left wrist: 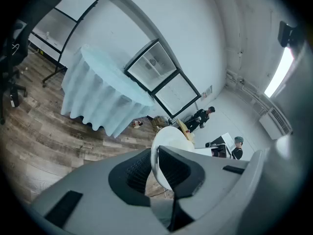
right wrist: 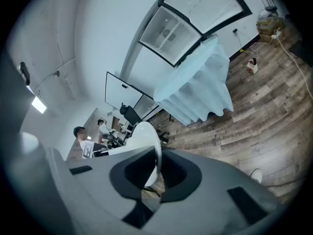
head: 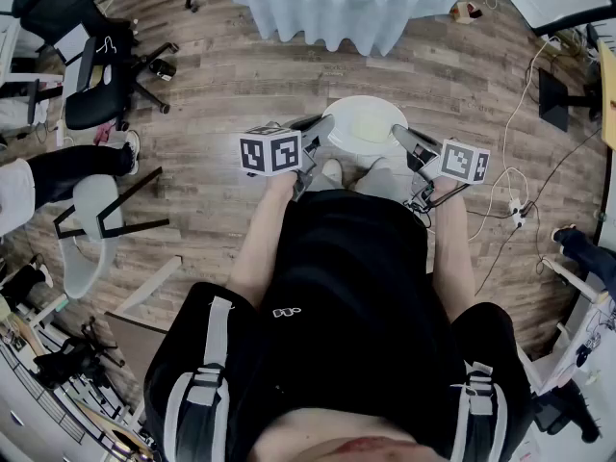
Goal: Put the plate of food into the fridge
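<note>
A white plate (head: pixel 366 123) with pale yellowish food (head: pixel 371 130) hangs over the wooden floor in front of me, held between both grippers. My left gripper (head: pixel 321 129) is shut on its left rim and my right gripper (head: pixel 404 137) is shut on its right rim. In the left gripper view the plate (left wrist: pixel 168 136) stands edge-on between the pads of that gripper (left wrist: pixel 155 160). The right gripper view shows the plate's rim (right wrist: pixel 146 136) clamped in the right gripper (right wrist: pixel 156 165). A glass-door fridge (left wrist: pixel 159 75) (right wrist: pixel 195 18) stands against the wall behind the table.
A round table with a pale blue cloth (head: pixel 346 8) (left wrist: pixel 98 92) (right wrist: pixel 200 82) is straight ahead. Office chairs (head: pixel 96 75) and a seated person's leg (head: pixel 67 166) are on the left. Cables and a power strip (head: pixel 515 208) lie on the right.
</note>
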`<state>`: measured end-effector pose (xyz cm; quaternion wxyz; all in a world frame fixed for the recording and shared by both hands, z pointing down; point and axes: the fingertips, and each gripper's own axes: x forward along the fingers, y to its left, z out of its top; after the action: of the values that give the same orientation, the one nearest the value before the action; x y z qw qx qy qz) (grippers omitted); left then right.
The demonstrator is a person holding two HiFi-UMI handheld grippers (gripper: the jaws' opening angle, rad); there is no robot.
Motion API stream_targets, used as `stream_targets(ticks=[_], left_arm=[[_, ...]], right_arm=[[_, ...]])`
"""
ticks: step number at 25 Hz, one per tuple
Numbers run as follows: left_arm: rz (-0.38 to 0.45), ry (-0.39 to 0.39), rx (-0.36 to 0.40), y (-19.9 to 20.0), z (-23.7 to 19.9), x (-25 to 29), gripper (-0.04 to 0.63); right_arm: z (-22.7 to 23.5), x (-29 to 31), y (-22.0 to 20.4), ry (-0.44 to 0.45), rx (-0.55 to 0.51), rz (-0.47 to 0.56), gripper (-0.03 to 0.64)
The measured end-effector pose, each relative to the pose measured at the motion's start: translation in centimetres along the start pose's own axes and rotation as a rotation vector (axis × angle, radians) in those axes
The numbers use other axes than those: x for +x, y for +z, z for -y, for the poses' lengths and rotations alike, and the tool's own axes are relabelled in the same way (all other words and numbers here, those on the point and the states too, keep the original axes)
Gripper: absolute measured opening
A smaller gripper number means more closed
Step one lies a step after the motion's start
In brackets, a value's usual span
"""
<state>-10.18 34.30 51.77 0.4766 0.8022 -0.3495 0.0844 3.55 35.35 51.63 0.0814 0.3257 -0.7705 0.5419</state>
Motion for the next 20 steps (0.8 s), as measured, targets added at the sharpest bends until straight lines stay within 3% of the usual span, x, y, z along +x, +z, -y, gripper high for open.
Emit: stream_targets(ticks=[9, 20], left_arm=[[0.013, -0.065, -0.033, -0.1, 0.5, 2.2, 0.049], [0.021, -0.136, -0.012, 1.8, 2.7, 4.9, 0.048]], right_arm=[[0.7, -0.8, 1.1, -0.023, -0.017, -0.002, 0.026], [1.8, -3.3, 3.1, -0.037, 0.053, 0.077, 0.026]])
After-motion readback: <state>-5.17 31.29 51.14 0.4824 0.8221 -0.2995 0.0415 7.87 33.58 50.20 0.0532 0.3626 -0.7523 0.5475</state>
